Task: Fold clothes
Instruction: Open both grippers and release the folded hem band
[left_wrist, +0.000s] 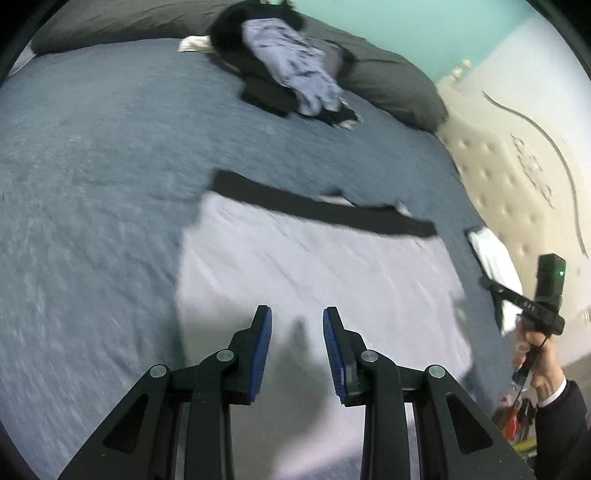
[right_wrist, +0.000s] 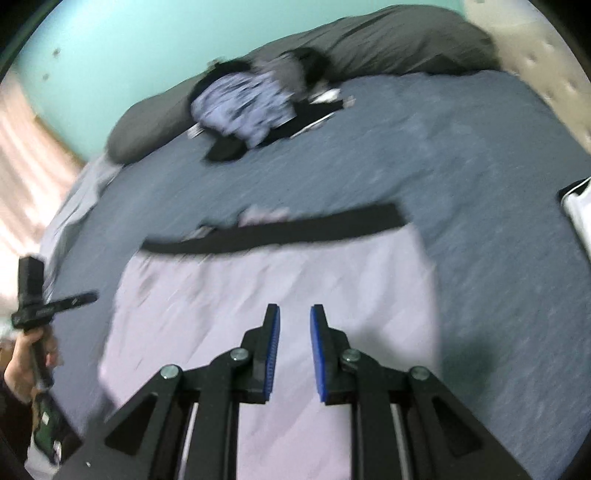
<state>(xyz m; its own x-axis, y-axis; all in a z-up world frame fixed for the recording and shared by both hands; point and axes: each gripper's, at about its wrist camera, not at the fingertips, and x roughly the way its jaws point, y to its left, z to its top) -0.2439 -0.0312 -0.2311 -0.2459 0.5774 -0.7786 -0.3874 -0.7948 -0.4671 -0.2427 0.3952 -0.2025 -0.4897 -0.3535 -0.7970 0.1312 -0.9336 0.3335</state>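
the left wrist view looks forward and down along the left gripper (left_wrist: 297, 317) from above the near edge of the bed (left_wrist: 92, 155), facing its far side, close over the pale garment (left_wrist: 314, 266). the right wrist view looks the same way along the right gripper (right_wrist: 294, 315), just as near. both share the pale garment with its black band (left_wrist: 321, 208), the clothes pile (left_wrist: 291, 70) and the grey pillows (left_wrist: 388, 81). each view catches the other gripper at its edge, held in a hand (left_wrist: 535, 354). both are motion-blurred.
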